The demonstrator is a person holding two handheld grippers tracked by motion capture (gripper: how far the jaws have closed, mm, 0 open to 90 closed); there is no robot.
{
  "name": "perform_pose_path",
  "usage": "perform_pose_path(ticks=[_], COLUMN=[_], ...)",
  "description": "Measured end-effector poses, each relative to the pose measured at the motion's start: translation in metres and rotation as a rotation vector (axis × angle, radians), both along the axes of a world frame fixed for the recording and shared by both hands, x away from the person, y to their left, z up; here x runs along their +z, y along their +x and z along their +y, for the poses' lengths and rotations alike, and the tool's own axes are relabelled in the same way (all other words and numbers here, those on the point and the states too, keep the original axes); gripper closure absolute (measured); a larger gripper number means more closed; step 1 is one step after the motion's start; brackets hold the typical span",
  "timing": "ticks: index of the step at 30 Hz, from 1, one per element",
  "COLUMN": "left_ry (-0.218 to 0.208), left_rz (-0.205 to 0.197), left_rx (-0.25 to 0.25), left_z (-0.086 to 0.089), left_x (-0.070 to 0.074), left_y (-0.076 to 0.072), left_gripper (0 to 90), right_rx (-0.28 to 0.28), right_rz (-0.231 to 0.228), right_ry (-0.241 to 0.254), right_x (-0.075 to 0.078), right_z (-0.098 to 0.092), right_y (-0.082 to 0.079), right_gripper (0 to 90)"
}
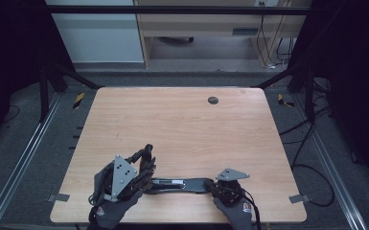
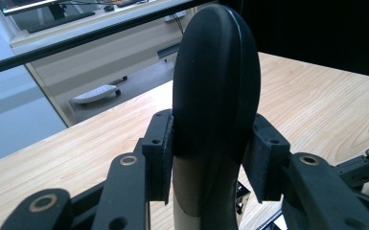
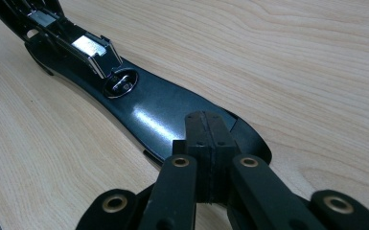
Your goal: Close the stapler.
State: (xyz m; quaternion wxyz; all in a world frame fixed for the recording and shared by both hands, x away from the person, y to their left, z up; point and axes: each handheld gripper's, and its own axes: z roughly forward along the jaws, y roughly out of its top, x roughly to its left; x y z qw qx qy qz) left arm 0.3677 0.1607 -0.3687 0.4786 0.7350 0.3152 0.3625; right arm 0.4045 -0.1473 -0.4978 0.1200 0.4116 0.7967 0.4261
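The stapler [image 1: 182, 184] lies along nine-to-three on the counter [image 1: 182, 124]; the left tool [image 1: 146, 165] clamps its raised top arm, the closed right tool [image 1: 215, 186] presses its base.

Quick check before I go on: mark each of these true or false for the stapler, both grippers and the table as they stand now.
1. The left gripper is clamped on the stapler's black top arm. True.
2. The right gripper has its jaws wide open. False: they are shut, pads together, resting on the front end of the stapler base.
3. The stapler is closed flat. False: it is swung open, the top arm raised off the base, with the metal anvil exposed.
4. The table has a wood-grain top. True.
5. The stapler lies at the far edge of the table. False: it lies near the person's edge.
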Motion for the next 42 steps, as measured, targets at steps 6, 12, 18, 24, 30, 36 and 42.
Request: perform_pose_path(ticks=[6, 12, 18, 24, 30, 36, 42], left_ry=[0.022, 0.030, 0.048, 0.060, 0.067, 0.098, 0.133], left_rz=[-0.006, 0.000, -0.004, -0.003, -0.008, -0.013, -0.018], left_rx=[-0.007, -0.016, -0.023, -0.023, -0.030, -0.052, -0.066], left_z=[-0.007, -0.013, -0.021, -0.027, -0.032, -0.042, -0.056], left_x=[-0.001, -0.001, -0.002, -0.003, -0.005, -0.008, -0.014], left_y=[0.000, 0.002, 0.003, 0.004, 0.004, 0.005, 0.006], left_gripper=[57.3, 56.6, 56.1, 55.7, 55.3, 54.2, 53.0], right_rx=[-0.003, -0.003, -0.003, -0.004, -0.005, -0.004, -0.002], right_rz=[0.000, -0.001, 0.001, 0.001, 0.002, 0.000, 0.002], right_ry=[0.001, 0.002, 0.004, 0.006, 0.008, 0.007, 0.007], right_x=[0.000, 0.000, 0.000, 0.000, 0.000, 0.000, 0.000], right_z=[0.000, 0.000, 0.000, 0.000, 0.000, 0.000, 0.000], right_y=[0.000, 0.000, 0.000, 0.000, 0.000, 0.000, 0.000], right_gripper=[90.0, 90.0, 90.0, 90.0, 90.0, 90.0, 90.0])
